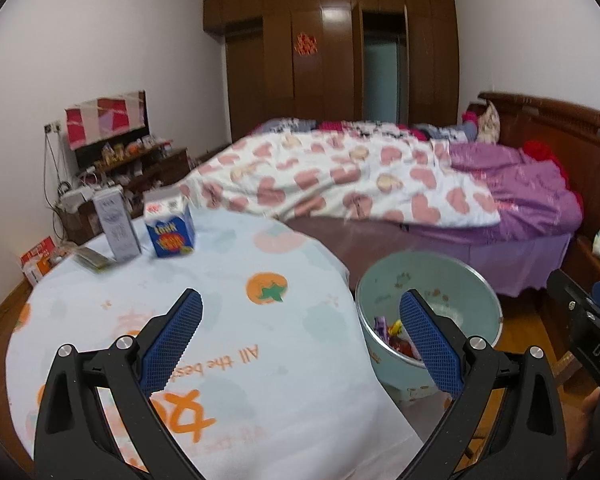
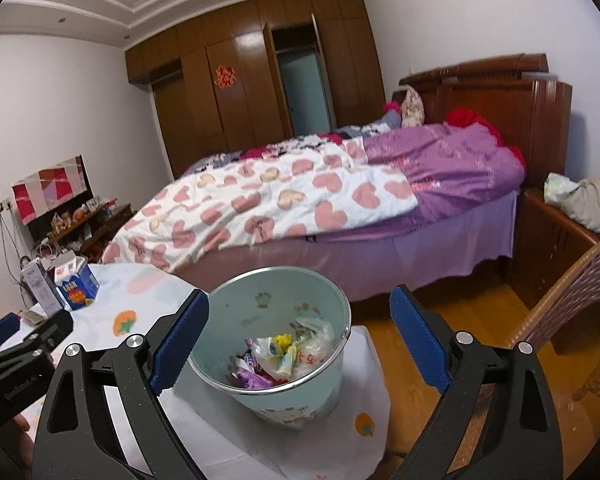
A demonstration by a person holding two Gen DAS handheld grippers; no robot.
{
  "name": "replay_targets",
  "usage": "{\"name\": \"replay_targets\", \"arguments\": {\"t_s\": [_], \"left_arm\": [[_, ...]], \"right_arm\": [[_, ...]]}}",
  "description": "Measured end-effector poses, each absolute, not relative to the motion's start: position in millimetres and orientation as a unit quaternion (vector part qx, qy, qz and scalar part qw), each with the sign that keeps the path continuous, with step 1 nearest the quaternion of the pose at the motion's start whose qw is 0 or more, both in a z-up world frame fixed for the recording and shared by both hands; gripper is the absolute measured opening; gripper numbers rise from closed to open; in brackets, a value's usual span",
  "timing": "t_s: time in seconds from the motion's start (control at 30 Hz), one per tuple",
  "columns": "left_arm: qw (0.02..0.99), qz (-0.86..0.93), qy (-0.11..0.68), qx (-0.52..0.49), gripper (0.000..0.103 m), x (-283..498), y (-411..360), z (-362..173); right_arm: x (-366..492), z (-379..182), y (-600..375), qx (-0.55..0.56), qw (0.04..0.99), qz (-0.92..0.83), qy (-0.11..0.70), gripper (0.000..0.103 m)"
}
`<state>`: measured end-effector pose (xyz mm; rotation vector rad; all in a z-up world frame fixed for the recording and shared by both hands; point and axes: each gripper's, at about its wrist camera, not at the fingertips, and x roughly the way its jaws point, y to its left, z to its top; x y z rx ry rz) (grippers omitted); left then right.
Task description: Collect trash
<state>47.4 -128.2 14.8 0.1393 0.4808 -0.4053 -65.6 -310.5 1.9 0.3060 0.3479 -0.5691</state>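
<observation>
A pale green bin (image 2: 256,304) stands at the table's right edge, with crumpled wrappers and plastic bags (image 2: 284,354) inside; it also shows in the left wrist view (image 1: 452,280). My right gripper (image 2: 298,336) is open and empty just above the bin. My left gripper (image 1: 300,336) is open and empty over the table cloth, left of the bin. A blue and white carton (image 1: 171,229) and a grey carton (image 1: 116,226) stand at the table's far left, with a flat packet (image 1: 94,259) beside them. The cartons also show in the right wrist view (image 2: 76,286).
The round table has a white fruit-print cloth (image 1: 228,320). A bed (image 2: 300,200) with heart-print and purple quilts lies behind. A wicker chair (image 2: 572,312) stands at the right. A cluttered shelf (image 1: 132,160) is at the far left wall.
</observation>
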Motion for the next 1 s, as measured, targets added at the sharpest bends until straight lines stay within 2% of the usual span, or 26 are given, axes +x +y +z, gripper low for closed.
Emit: {"name": "replay_targets", "arguments": {"t_s": [0.4,1.0], "left_arm": [[0.959,-0.202,0.189,0.061,0.097,12.8,-118.4,42.2],[0.962,-0.195,0.182,0.057,0.097,6.3,-115.7,49.7]], "right_arm": [[-85.2,29.0,-294.7,0.132,0.944,-0.272,0.136,0.091],[-91.3,34.0,-294.4,0.131,0.945,-0.269,0.130,0.091]]}}
